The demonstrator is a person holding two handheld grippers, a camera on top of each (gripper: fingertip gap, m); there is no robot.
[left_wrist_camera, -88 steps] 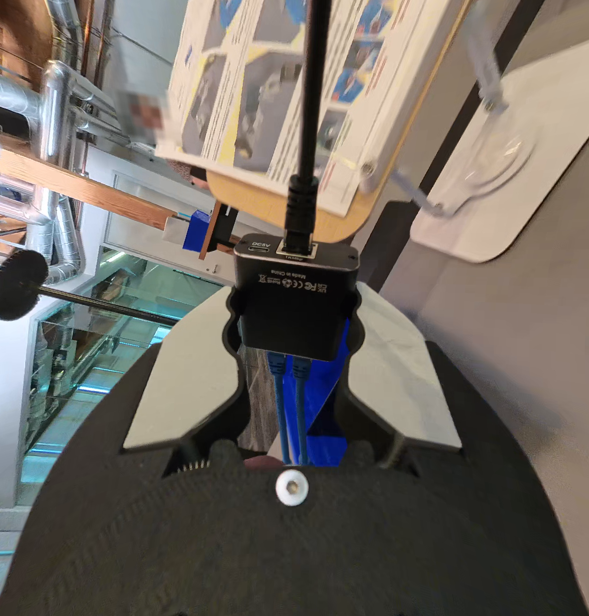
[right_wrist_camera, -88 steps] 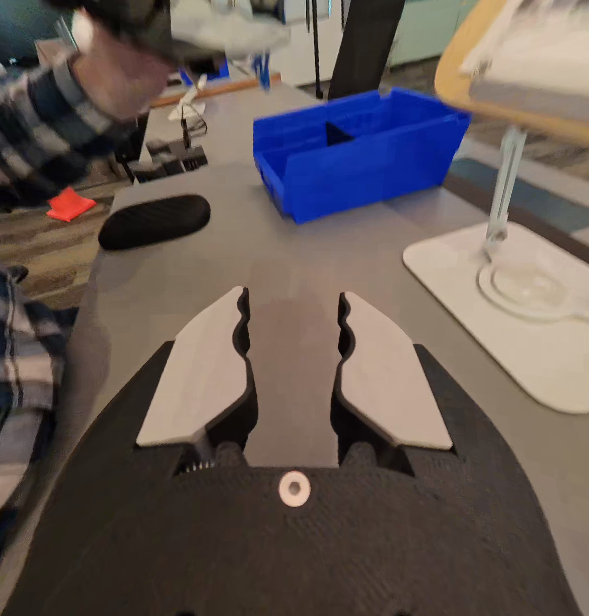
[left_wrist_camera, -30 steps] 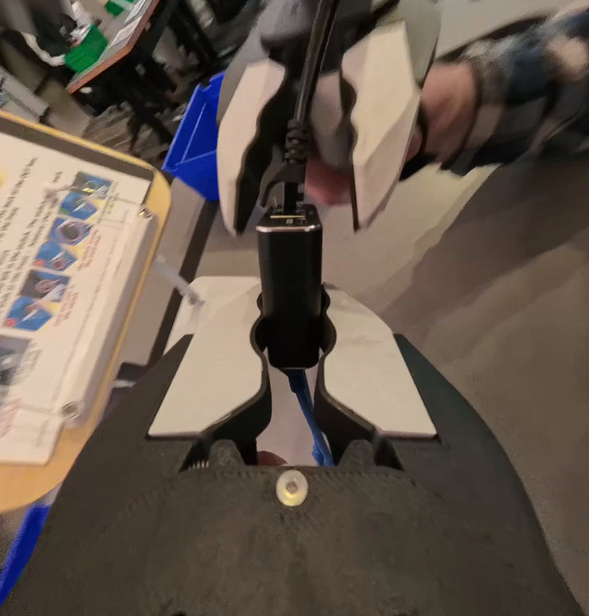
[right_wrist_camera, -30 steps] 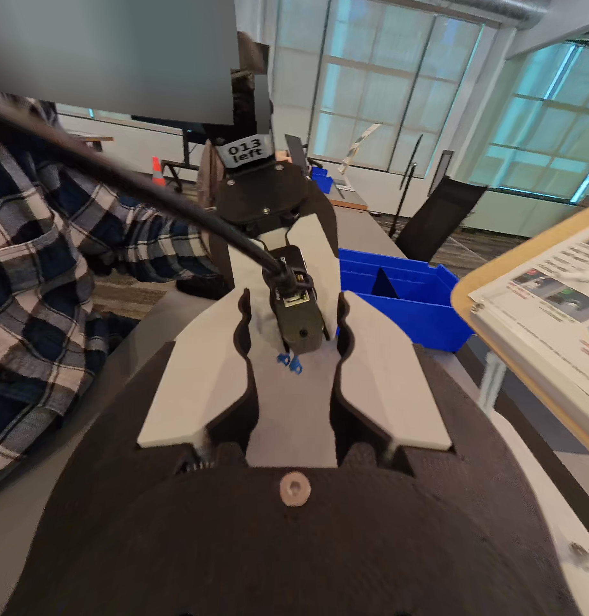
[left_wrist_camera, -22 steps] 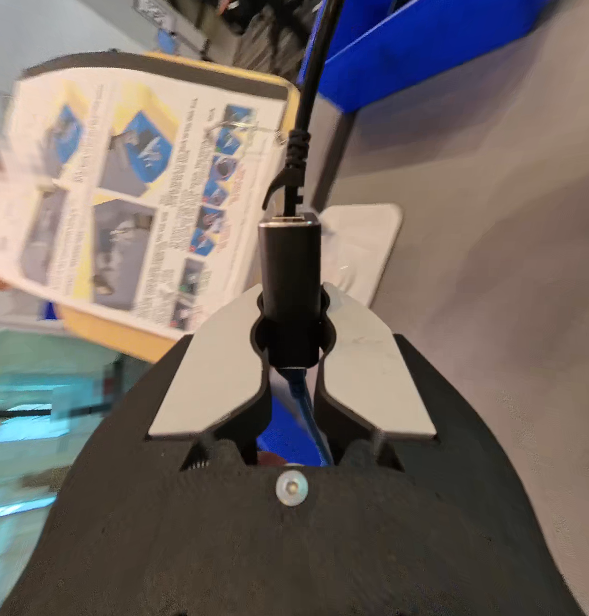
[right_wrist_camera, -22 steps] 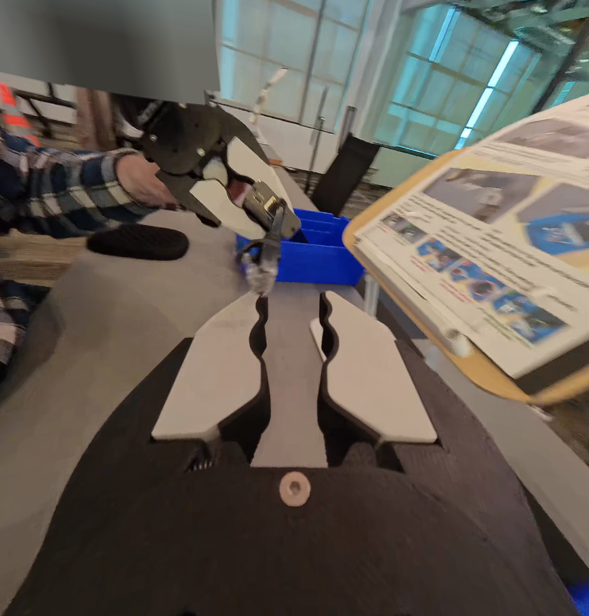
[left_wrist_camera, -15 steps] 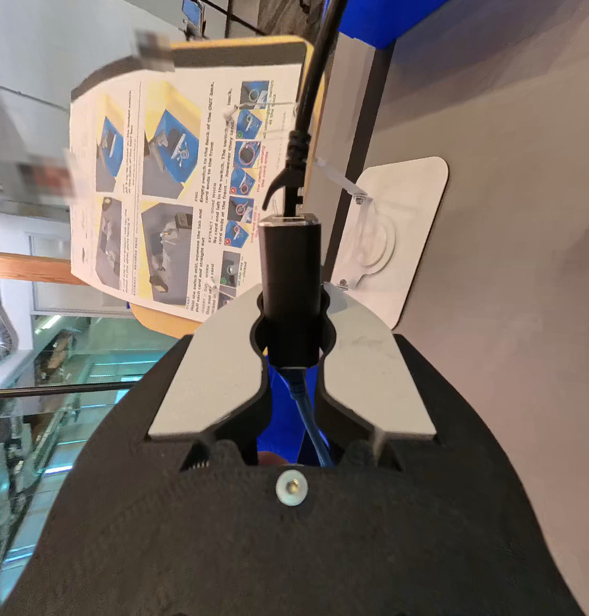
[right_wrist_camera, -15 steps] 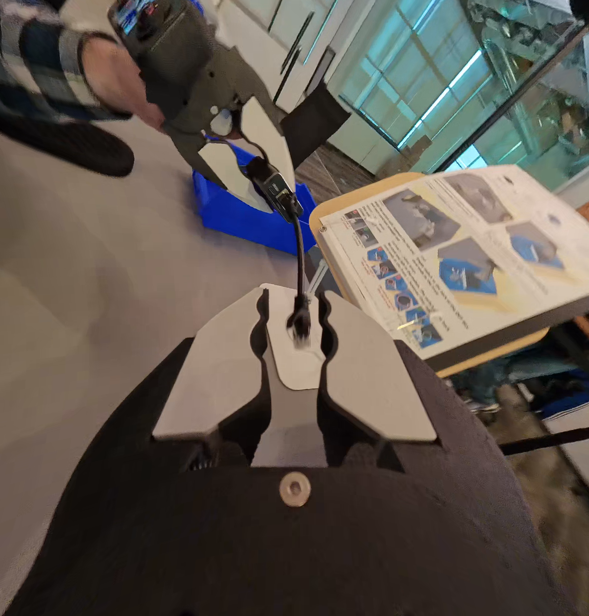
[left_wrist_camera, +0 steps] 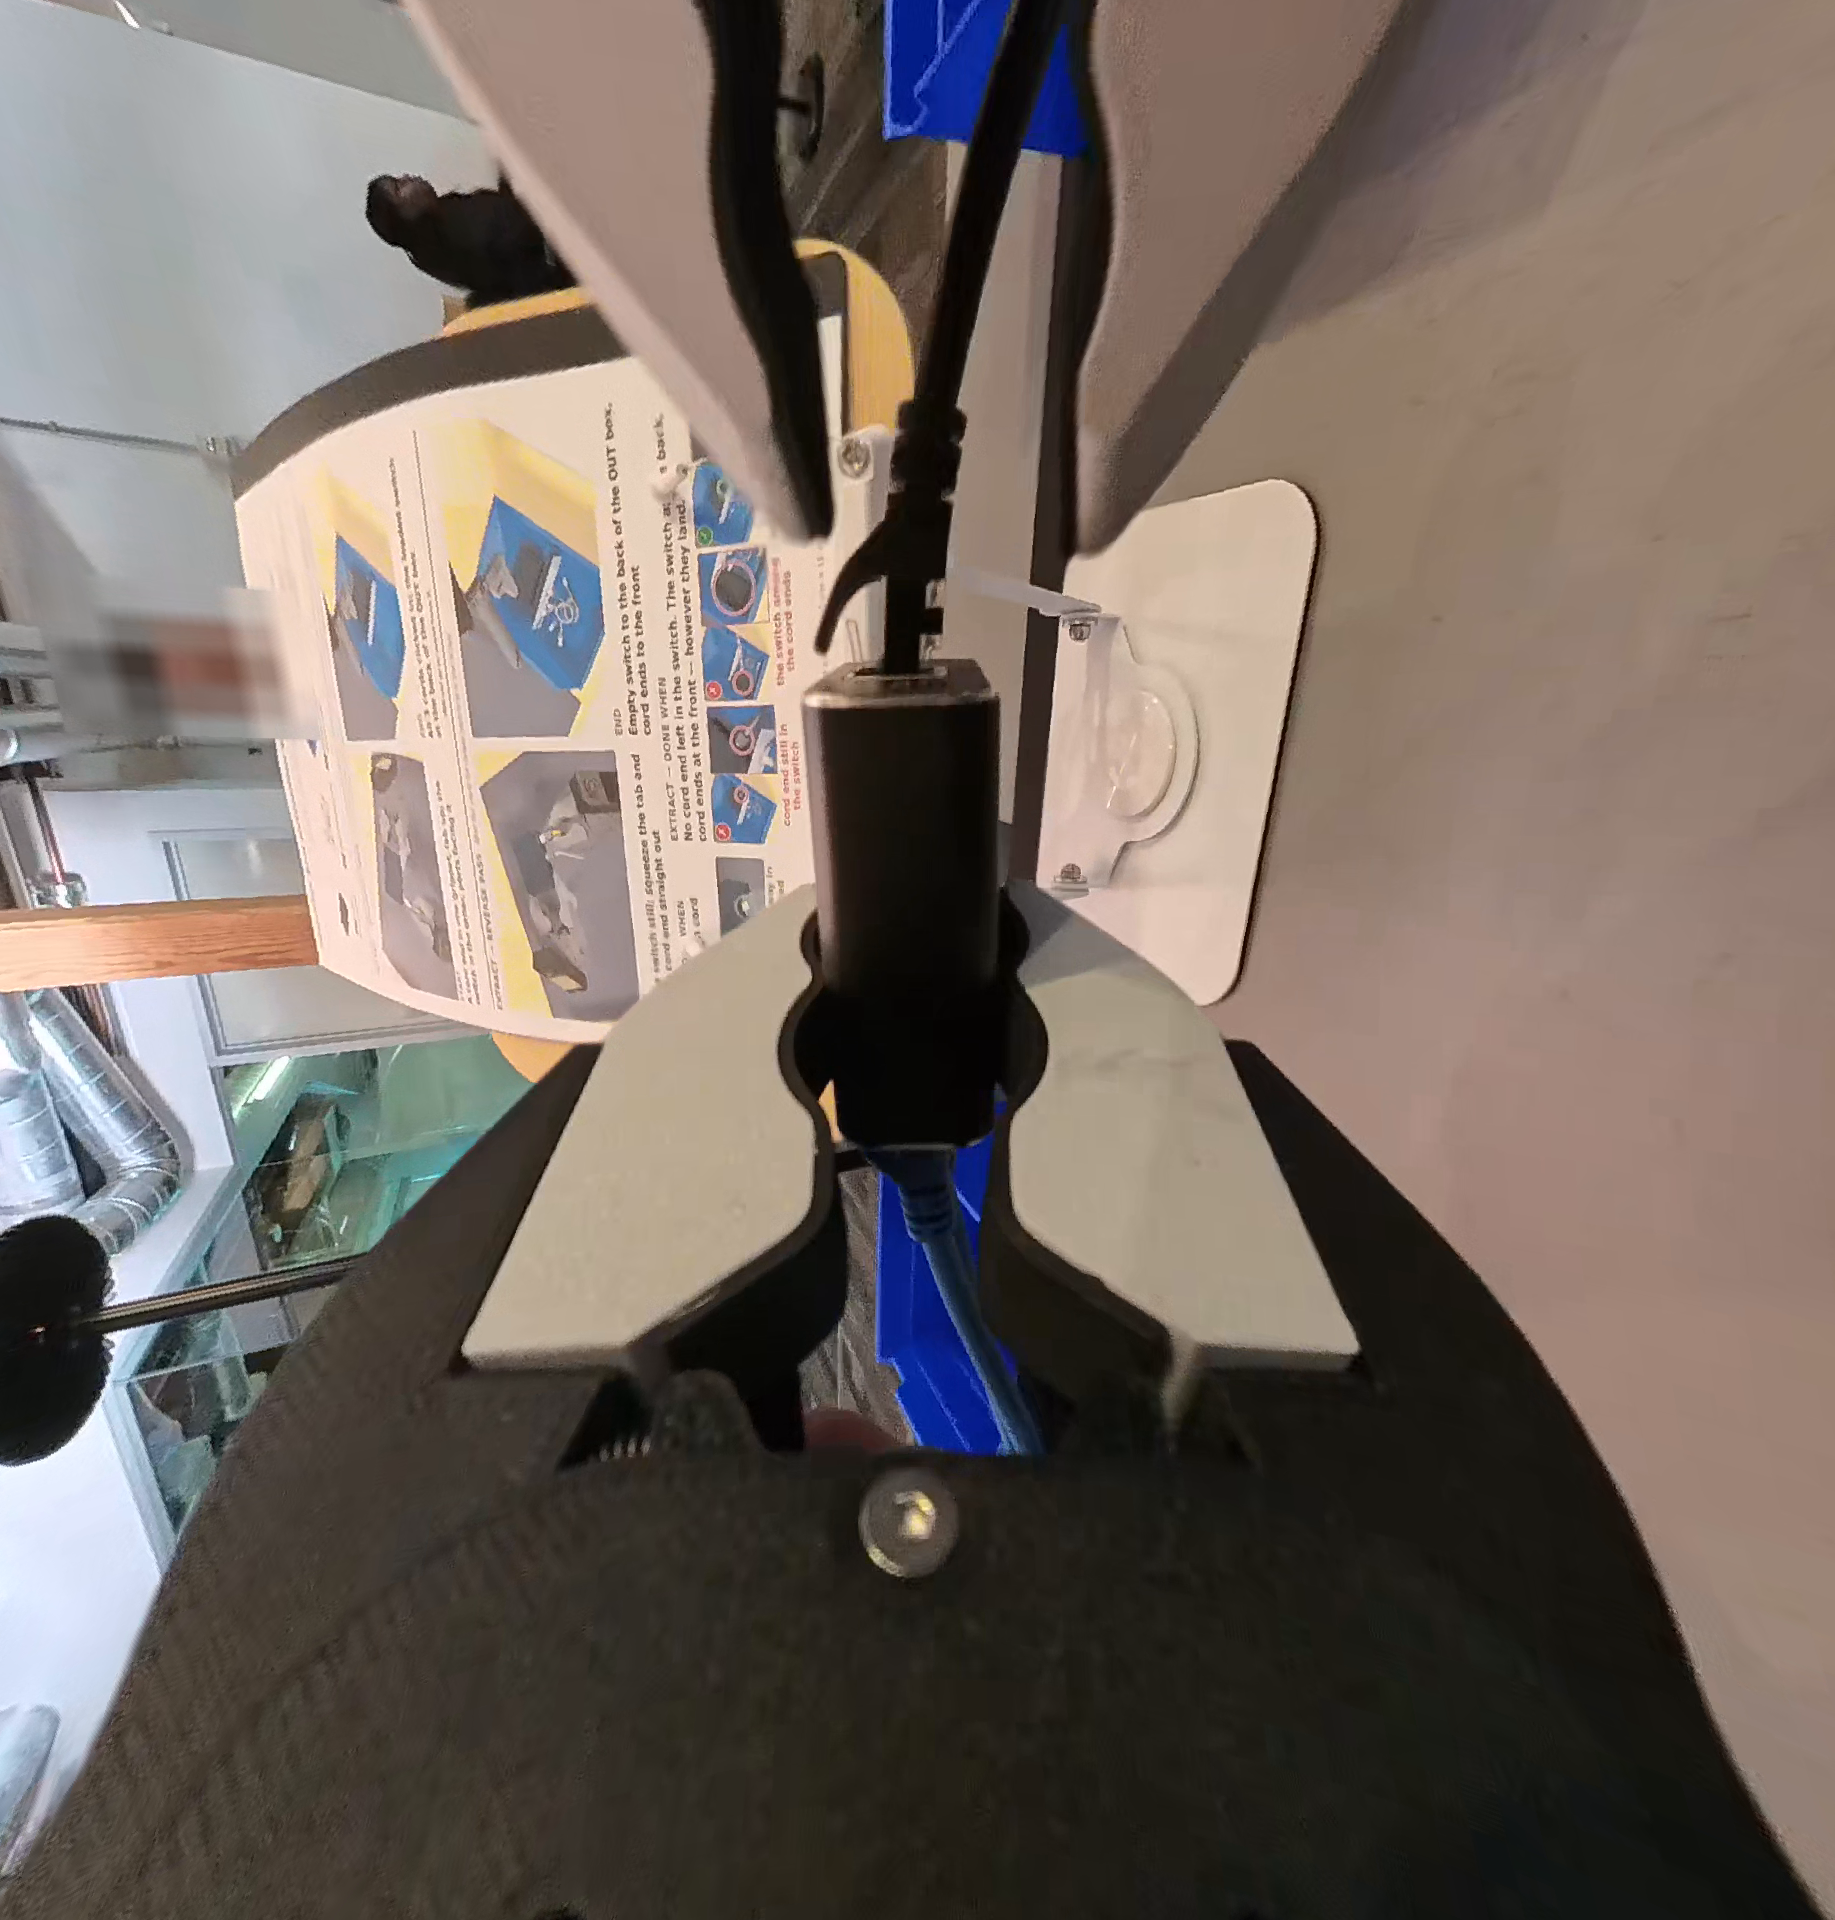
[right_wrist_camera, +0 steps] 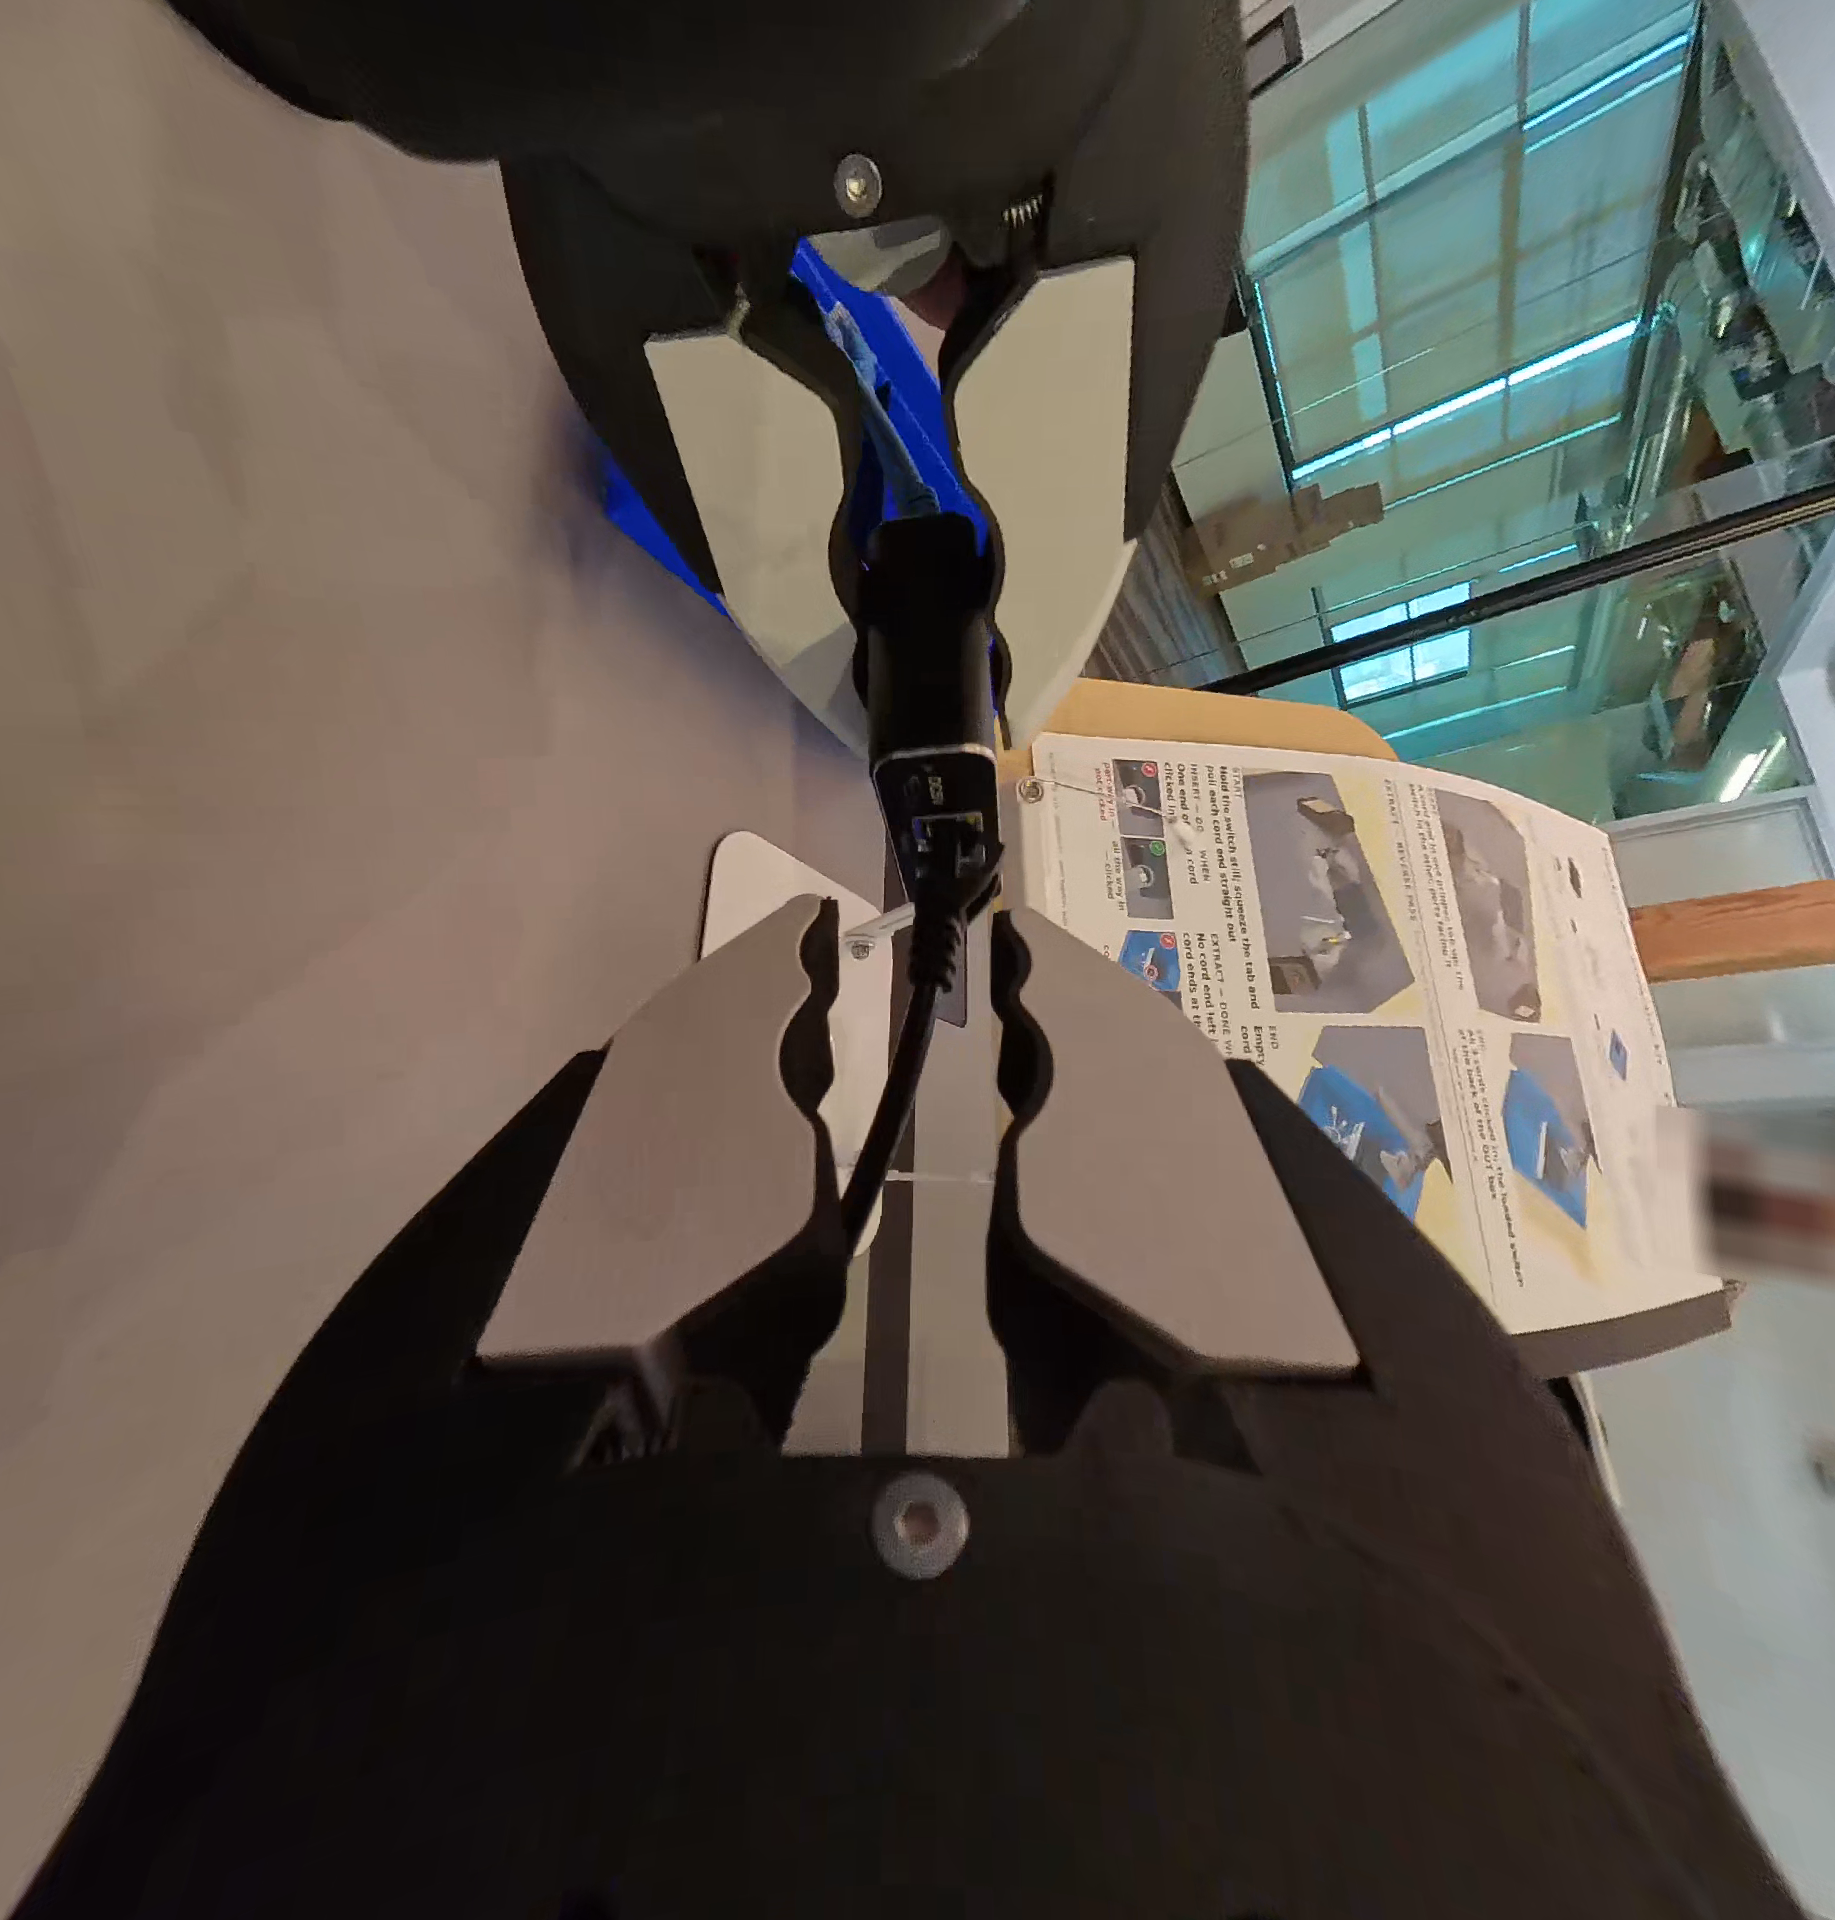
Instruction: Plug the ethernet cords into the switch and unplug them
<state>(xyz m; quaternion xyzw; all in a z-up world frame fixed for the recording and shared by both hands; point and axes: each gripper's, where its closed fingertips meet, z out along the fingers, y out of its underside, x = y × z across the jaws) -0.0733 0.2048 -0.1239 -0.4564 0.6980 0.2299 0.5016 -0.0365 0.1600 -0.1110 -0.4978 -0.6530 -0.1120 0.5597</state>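
My left gripper clamps the black switch, both pads pressed on its sides. A black cord is plugged into its port and passes between my right gripper's parted fingers, which do not press it. Small markings show on the switch face; beyond stands a printed instruction sheet.

Black switch — blue cord

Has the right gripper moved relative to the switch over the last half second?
Yes. The right gripper has come in toward the switch; its fingers now flank the black cord just below the plug, with the gap visible either side.
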